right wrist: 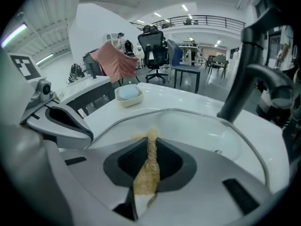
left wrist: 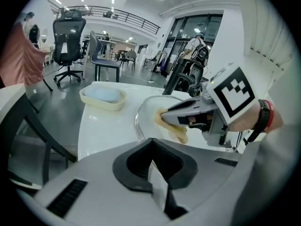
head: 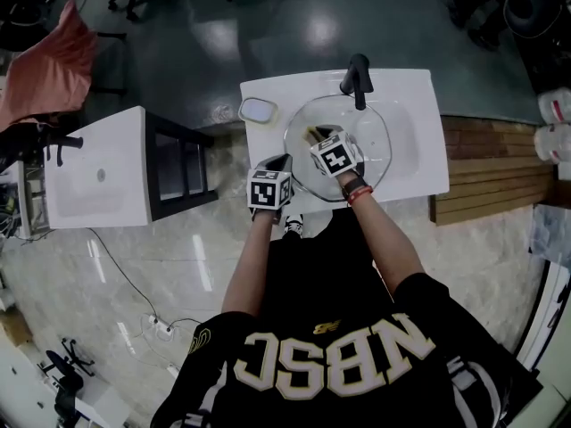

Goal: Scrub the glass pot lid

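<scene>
Scrubbing setup: the glass pot lid (head: 368, 145) is over the basin of the white sink (head: 419, 123), with its far side up by the black faucet (head: 357, 78).
Left claw (left wrist: 153, 163): jaws nearly together, pinching what looks like the lid's near rim edge-on. It seems to be the only thing steadying the glass.
Right claw (right wrist: 151, 140): clamped tight on a tan sponge (right wrist: 146, 173), and the sponge's front end is down on the lid's surface.
Slip risk: the rim is thin, and the left hold is only on an edge. If the glass is wet and the sponge gets pushed too hard, I reckon the lid pivots or pops out of the pinch and clatters into the basin.
Chip risk: the lid is close to the faucet, so a long forward stroke could knock glass on metal.
Sponge risk: only a narrow strip is gripped. A hard sideways drag might pull it out, and then it's bare plastic scraping glass.
Claw clash: the two claws are near each other at the near edge, so a stroke back toward the left one could bump it and loosen the hold.
Soap dish (head: 258, 110): off on the sink ledge to the left, apart from the lid, so I'm not worried about it.
</scene>
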Demonstrator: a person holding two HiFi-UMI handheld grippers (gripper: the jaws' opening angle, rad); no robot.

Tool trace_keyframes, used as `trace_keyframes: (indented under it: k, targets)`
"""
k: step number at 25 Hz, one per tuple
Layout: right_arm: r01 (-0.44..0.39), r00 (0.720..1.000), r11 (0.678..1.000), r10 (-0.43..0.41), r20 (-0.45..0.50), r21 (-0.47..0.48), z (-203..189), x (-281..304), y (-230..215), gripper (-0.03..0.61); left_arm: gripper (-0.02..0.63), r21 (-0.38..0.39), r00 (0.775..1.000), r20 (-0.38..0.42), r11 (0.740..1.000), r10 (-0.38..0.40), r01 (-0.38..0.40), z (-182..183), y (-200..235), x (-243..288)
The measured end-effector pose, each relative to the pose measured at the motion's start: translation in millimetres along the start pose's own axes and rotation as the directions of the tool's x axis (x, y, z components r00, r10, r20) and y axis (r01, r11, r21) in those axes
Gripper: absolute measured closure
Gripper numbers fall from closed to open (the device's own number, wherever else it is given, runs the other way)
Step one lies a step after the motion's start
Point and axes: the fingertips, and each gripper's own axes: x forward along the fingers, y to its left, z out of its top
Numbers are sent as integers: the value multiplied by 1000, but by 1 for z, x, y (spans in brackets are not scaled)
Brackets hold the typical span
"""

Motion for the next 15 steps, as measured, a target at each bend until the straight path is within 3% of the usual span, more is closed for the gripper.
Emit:
trace_keyframes:
  k: [6,11,15]
  targets:
    - [108,994,993,-109,-12,-48,5,-3,-48,517,601,-2,1000,2,1000,0,0,-1,1,0]
    - [247,962,959,-259,-80,-136,-11,-23,-84,517,601,-9,1000,2,1000,-10,10,0,1,0]
    - [298,942,949,-310,-130,-102,-31,-46,-101,518,601,-8,1000,6,1000,-8,8,0,1,0]
